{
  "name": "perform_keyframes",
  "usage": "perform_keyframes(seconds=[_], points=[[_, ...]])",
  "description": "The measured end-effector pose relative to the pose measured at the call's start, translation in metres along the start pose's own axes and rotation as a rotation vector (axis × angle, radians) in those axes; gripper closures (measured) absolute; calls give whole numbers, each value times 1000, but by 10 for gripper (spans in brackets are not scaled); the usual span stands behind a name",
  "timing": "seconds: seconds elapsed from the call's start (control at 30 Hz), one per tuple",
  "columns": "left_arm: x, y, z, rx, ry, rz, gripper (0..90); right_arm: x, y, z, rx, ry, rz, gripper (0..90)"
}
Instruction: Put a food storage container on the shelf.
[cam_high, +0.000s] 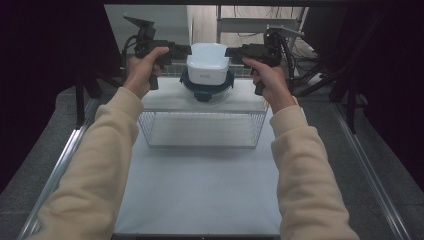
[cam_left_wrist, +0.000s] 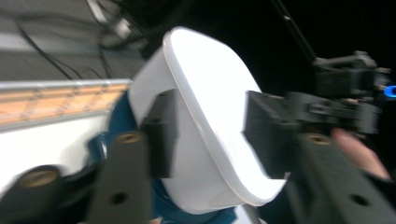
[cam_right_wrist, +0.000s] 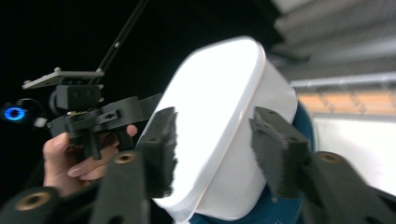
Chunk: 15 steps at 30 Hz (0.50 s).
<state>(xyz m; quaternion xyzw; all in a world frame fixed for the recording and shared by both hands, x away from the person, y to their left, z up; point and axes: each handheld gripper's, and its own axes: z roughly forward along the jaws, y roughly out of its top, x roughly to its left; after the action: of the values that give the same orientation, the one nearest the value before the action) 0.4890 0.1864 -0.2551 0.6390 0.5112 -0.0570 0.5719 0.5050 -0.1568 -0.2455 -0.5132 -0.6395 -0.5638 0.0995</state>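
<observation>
White container (cam_high: 208, 62) is seen at the 12 o'clock end of the tabletop (cam_high: 200, 190), stacked as the topmost item. The pale tabletop is taken up at its far half by a wire basket (cam_high: 200, 131), across whose top a flat white surface is laid. On that surface a clear bowl with a dark blue rim (cam_high: 206, 90) is set, and the container is perched on the bowl.

The left tool (cam_high: 186, 50) is held at the container's 9 o'clock and the right tool (cam_high: 230, 51) at its 3 o'clock. Both are spread, with the container's wall and rim lying between the jaws but not pinched, as is shown in both gripper views.

The container is judged to be light, rigid plastic with a smooth, probably slippery skin. A hold is best taken under the protruding rim on two opposite sides, where the pads can be kept from sliding. The perch on the bowl looks unsteady, so a sideways nudge could tip it off the stack.
</observation>
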Motion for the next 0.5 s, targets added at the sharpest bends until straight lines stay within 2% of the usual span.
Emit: perform_keyframes(seconds=[0.1, 0.23, 0.27, 0.37, 0.5], points=[[-10, -12, -16, -31, 25, 87, 371, 12, -10, -15, -27, -40, -114, 389], [-16, -35, -33, -25, 48, 167, 316, 20, -29, -35, -42, -43, -236, 344], [-17, -42, -36, -28, 53, 180, 305, 20, -34, -39, -46, -47, -267, 332], [-18, -58, -44, -25, 58, 205, 285, 21, -48, -49, -48, -58, -322, 319], [-18, -72, -51, -22, 73, 228, 274, 19, -60, -57, -46, -74, -375, 314]])
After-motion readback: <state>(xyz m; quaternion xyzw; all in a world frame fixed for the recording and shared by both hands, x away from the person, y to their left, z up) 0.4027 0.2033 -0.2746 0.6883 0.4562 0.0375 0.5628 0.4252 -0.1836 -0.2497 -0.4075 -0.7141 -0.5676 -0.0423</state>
